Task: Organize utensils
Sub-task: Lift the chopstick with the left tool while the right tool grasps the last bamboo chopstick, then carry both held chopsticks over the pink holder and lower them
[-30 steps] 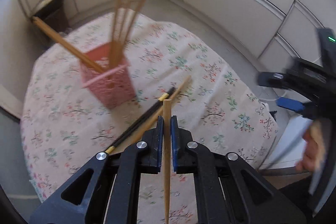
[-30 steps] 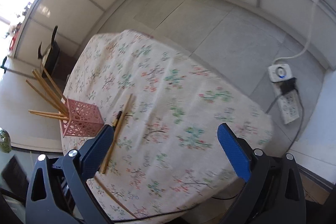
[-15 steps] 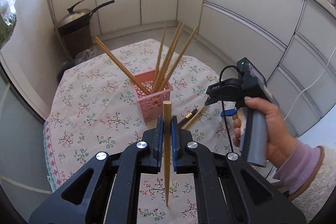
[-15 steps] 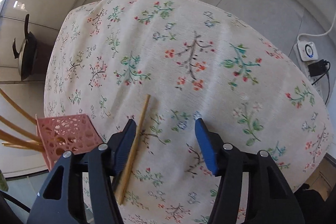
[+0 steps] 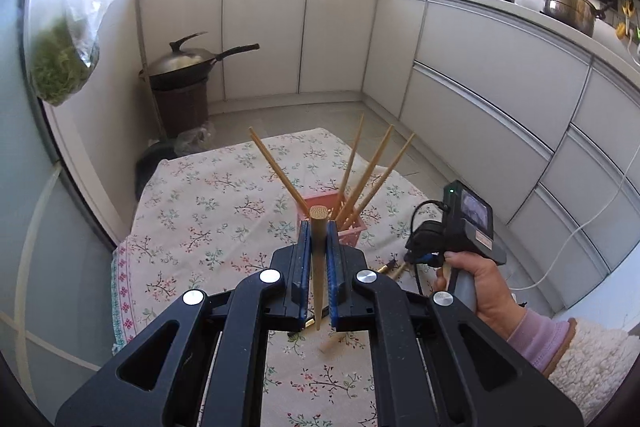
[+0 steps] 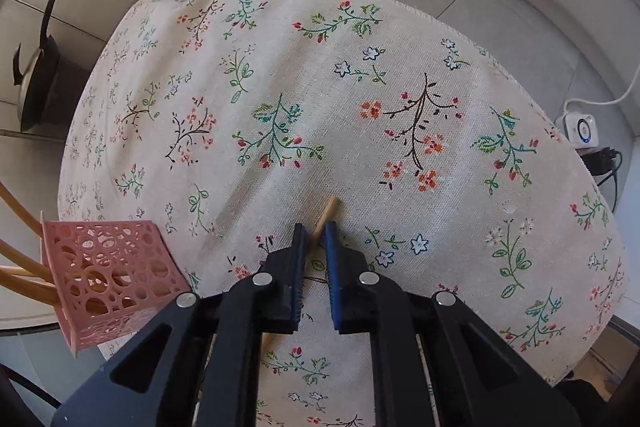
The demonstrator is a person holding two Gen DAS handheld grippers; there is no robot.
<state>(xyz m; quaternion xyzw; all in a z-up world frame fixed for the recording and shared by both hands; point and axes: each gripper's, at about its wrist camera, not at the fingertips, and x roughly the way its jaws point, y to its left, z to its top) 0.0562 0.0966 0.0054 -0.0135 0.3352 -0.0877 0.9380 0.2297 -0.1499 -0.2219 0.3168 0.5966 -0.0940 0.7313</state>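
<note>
Chopsticks (image 5: pixel 318 255) (image 6: pixel 325 215): each wrist view shows one between shut jaws

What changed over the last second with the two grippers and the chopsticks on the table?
The right gripper came down over the floral tablecloth and shut its wide-open jaws on a light wooden chopstick lying there. The left gripper rose and tilted up, so its view now takes in the kitchen cabinets. Unchanged: the left gripper stays clamped on its own tan wooden chopstick, and the pink perforated basket still holds its chopsticks.
</note>
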